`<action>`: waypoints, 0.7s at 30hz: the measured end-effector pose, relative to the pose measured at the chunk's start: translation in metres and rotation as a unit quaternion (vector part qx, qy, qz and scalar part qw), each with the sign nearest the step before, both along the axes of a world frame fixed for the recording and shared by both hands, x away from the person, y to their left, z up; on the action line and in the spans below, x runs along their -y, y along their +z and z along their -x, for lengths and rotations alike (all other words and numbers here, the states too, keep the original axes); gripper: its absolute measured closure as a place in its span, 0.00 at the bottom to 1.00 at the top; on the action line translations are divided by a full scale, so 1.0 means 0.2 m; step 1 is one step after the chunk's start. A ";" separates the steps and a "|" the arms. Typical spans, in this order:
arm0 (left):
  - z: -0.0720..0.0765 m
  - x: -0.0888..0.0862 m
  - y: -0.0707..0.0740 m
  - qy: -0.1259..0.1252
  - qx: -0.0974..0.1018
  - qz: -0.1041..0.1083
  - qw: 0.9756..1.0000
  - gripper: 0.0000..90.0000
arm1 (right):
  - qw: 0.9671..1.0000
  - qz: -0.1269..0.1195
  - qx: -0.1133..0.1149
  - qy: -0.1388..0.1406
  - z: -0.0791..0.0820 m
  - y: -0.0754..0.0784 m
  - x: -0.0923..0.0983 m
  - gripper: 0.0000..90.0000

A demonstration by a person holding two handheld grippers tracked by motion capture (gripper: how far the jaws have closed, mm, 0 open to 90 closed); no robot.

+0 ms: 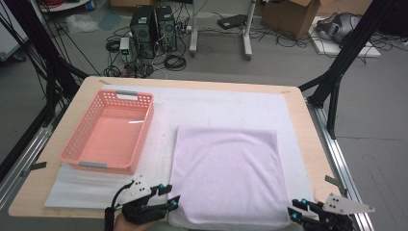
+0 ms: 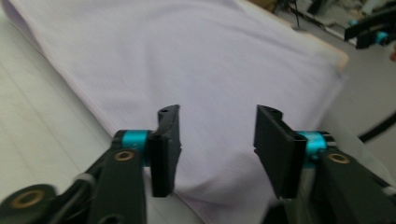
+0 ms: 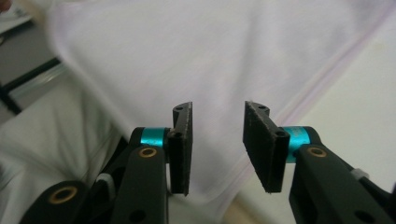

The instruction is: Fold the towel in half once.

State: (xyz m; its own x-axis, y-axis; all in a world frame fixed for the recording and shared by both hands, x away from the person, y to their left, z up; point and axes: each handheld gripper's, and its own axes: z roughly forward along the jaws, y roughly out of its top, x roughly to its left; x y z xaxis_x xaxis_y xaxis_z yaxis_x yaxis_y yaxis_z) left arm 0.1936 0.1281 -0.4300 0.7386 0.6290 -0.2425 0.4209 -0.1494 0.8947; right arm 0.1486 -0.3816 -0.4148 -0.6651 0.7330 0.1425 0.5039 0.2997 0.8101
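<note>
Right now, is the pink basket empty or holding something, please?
Empty: the pink basket shows only its bare bottom in the high view.

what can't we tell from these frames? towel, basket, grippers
- Folded pale lilac towel: layer count and underside hidden by its own top layer; near edge blurred in the left gripper view.
- Right hand-held gripper: body cut off by the high view's bottom edge.
- Pink perforated plastic basket: near inner wall hidden by its rim in the high view.
</note>
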 end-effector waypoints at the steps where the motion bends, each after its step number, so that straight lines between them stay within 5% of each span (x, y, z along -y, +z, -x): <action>1: -0.03 0.00 0.00 0.006 0.001 0.002 1.000 0.50 | 1.000 -0.001 0.006 -0.014 -0.03 0.00 0.00 0.70; 9: -0.29 0.02 -0.01 0.048 0.003 0.012 0.999 0.47 | 0.992 0.033 -0.011 -0.120 -0.38 -0.07 -0.05 0.76; 14: -0.38 0.02 -0.03 0.066 -0.005 0.017 0.998 0.46 | 0.988 0.028 -0.034 -0.145 -0.58 -0.12 -0.10 0.82; 16: -0.41 0.01 -0.04 0.071 -0.010 0.019 0.997 0.46 | 0.987 0.051 -0.047 -0.145 -0.63 -0.15 -0.11 0.92; 21: -0.46 0.01 -0.06 0.083 -0.018 0.008 0.996 0.45 | 0.982 0.047 -0.048 -0.176 -0.59 -0.14 -0.07 0.96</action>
State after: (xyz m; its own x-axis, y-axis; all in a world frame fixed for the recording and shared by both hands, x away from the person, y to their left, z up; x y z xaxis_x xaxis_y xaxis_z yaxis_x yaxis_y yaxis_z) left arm 0.2863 0.1264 -0.4412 0.6151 0.7381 -0.2773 0.4706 -0.0616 0.8802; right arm 0.2663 -0.3668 -0.4436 -0.3553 0.9279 0.1130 0.6625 0.1647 0.7307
